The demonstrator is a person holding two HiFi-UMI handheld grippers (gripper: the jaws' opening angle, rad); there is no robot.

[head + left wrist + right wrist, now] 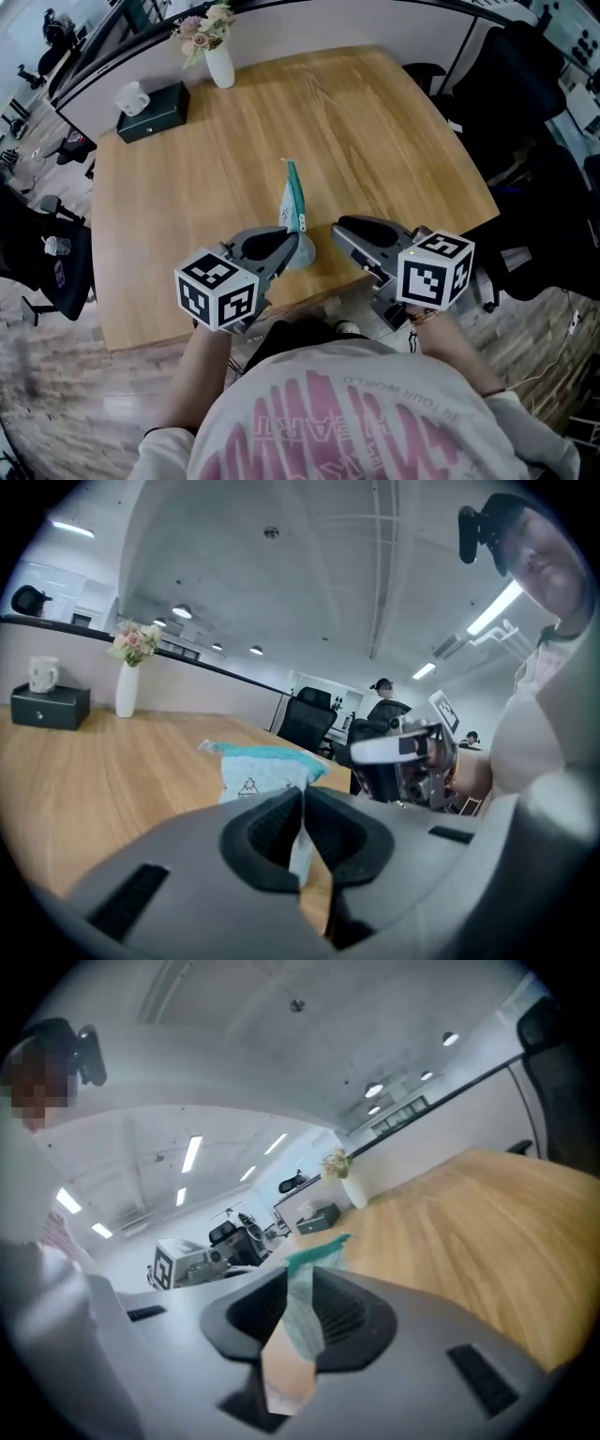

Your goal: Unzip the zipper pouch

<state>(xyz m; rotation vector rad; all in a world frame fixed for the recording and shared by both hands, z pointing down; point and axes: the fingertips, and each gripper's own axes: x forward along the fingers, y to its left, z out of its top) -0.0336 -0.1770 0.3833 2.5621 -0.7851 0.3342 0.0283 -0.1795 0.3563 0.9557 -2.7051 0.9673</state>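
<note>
Soft and light, I'd say, the pouch (292, 199) is clamped in the left gripper's (296, 242) jaws over the bench's (375, 122) 6 o'clock edge, and the right gripper (341, 228), jaws apart at the pouch's 3 o'clock, should pinch along its zipped edge.

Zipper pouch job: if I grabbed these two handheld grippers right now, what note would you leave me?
Left gripper: shut on one end of the zipper pouch, holding it over the near part of the wooden table.
Right gripper: open, empty, beside the pouch and not touching it.
Done: the pouch is gripped and steadied. It faces the head view edge-on, so I cannot tell whether the zipper is open.
Left: check the zipper; if closed, probably pinch its pull with the right gripper and draw it along.
</note>
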